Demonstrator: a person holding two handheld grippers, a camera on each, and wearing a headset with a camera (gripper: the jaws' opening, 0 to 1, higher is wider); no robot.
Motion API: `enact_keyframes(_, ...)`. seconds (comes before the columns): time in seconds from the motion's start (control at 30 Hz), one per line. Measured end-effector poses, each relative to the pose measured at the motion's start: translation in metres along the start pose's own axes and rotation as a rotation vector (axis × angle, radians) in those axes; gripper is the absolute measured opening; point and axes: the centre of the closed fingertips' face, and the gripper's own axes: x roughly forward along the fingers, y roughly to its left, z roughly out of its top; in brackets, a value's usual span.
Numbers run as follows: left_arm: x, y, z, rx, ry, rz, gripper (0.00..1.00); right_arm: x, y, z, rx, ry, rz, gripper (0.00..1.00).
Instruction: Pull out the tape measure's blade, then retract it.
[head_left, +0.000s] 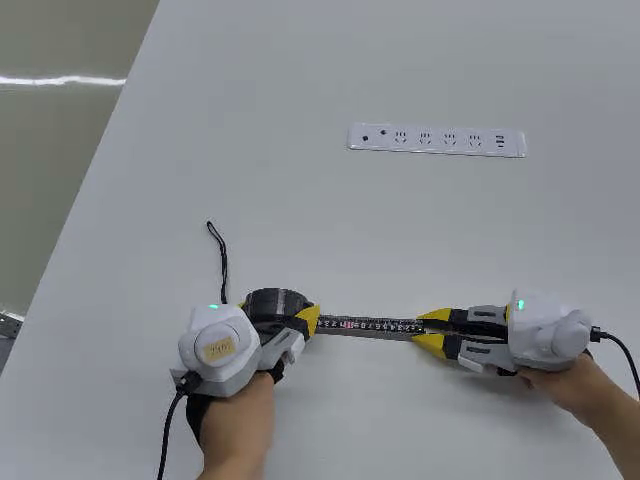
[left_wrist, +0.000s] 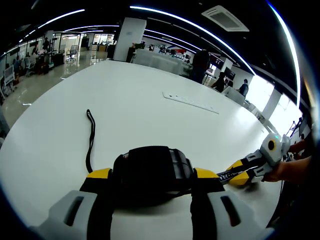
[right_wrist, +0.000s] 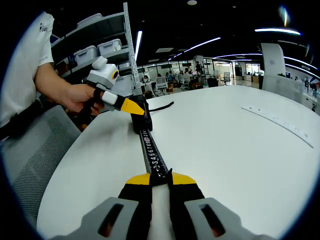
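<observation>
Jaws of left gripper (head_left: 300, 328) clamp black round tape measure case (head_left: 275, 302) on white table (head_left: 300, 180); right gripper (head_left: 428, 329) jaws pinch dark numbered blade (head_left: 370, 325) at its tip. Blade partly out: pull-out step, I judge. Next, probably: right hand draws further, then eases back.

Head view: high over the near edge of the bench (head_left: 420, 70), facing forward and down. The left gripper (head_left: 292, 320) and right gripper (head_left: 430, 329) sit low in frame.

Left gripper view: just above the bench top, facing out across it toward the power strip (left_wrist: 192, 101). The tape measure (left_wrist: 150, 172) is very near, and the right gripper sits at the right edge.

Right gripper view: equally low, facing along the blade (right_wrist: 151, 150) to the left gripper.

All three views share the blade, the bench top and the strip.
</observation>
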Motion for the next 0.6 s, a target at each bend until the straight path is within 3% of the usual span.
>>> enact_keyframes(0.6, 0.0, 0.0, 0.0, -0.005, 0.001, 0.002, 0.59, 0.028, 0.009, 0.011, -0.013, 0.002, 0.027, 0.1)
